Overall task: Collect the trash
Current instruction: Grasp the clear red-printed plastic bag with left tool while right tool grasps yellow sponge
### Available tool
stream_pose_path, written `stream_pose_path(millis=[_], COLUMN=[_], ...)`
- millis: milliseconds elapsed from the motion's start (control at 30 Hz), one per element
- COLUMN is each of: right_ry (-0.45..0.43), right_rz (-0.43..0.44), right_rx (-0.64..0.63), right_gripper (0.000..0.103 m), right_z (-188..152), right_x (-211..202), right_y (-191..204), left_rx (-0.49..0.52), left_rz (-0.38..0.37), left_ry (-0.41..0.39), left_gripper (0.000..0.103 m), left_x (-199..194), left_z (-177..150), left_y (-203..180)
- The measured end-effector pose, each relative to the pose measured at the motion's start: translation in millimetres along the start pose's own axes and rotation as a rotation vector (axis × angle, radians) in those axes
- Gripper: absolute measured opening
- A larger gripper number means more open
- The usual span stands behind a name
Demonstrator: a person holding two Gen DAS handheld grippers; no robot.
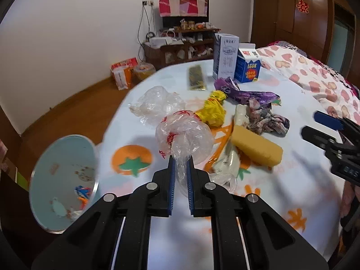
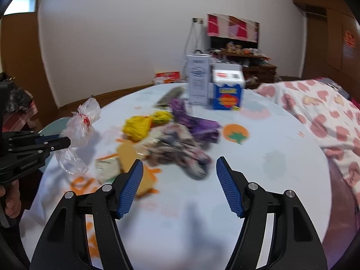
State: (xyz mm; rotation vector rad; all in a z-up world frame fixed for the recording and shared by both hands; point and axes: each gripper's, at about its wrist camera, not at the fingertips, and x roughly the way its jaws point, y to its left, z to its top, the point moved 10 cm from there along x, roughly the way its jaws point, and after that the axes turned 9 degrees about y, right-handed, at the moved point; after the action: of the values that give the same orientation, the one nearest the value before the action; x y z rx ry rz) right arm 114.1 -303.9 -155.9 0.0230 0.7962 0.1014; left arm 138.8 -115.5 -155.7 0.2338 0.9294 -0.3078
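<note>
Your left gripper (image 1: 180, 159), at the bottom centre of the left wrist view, has its blue pads pinched tight on a clear plastic bag with red print (image 1: 183, 137), the crumpled film bulging above the fingertips and trailing down between the jaws. In the right wrist view the same bag (image 2: 82, 121) sits at the middle left of the frame, clamped in the black tip of that gripper (image 2: 65, 142), with your hand (image 2: 11, 200) visible below it at the left edge. Your right gripper (image 2: 179, 168) fills the lower part of its own view, jaws standing well apart with nothing between them, poised above the table (image 2: 281, 168). The round table, covered in a pale cloth printed with orange fruit, carries the rest of the litter in the centre of the left wrist view: a second clear bag (image 1: 157, 103), a yellow crumpled wrapper (image 1: 213, 110), a purple wrapper (image 1: 245, 92), a patterned crumpled cloth (image 1: 267, 119) and a yellow sponge-like block (image 1: 256, 148). At the upper centre stand a tall white carton (image 1: 225, 56) and, touching its right side, a blue milk carton (image 1: 247, 65). The light blue trash bin (image 1: 63, 186) sits at the lower left of the left wrist view, beside the table's edge, with a few scraps in its bottom.
</note>
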Motion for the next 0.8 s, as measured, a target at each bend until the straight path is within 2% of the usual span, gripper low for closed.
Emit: stream_pose_path(millis=[100,267,300,400,500,633,800], right_ry=[0.028,0.139,0.179,0.219,0.219,0.186,0.096], right_rz=[0.025,0.053,0.065,0.095,0.131,0.132,0.078], right_rx=[-0.051,-0.101,-0.105,-0.1,-0.099,-0.096,-0.08], right_gripper=[0.061,0.051,0.042,0.027,0.022,0.02,0.02], right_z=[1.5,-7.3,-11.8,-16.4,-19.2,-20.8,-1.4], right_x=[11.4,43.2,52.5,60.4,56.5,46.2,27.3], right_y=[24.0,44.5,46.8,48.2,53.6,58.8,59.8], left_rx=[0.004,-0.019,-0.023,-0.037,-0.049,-0.052,-0.076], left_rz=[0.006,0.027,0.024,0.02,0.012,0.014,0.032], left_ry=[0.001,0.017,0.022,0.033,0.03,0.012,-0.01], left_gripper=[0.01,0.01,0.01,0.01,0.01,0.01,0.01], left_x=[-7.4,-6.6,-5.3,-1.4,-3.7,-11.1,-21.2], left_z=[-9.4,-27.1,-29.0,-32.4,-33.0,-31.3,-31.9], left_y=[7.9,26.9,29.8,36.4,38.8,40.4,52.4])
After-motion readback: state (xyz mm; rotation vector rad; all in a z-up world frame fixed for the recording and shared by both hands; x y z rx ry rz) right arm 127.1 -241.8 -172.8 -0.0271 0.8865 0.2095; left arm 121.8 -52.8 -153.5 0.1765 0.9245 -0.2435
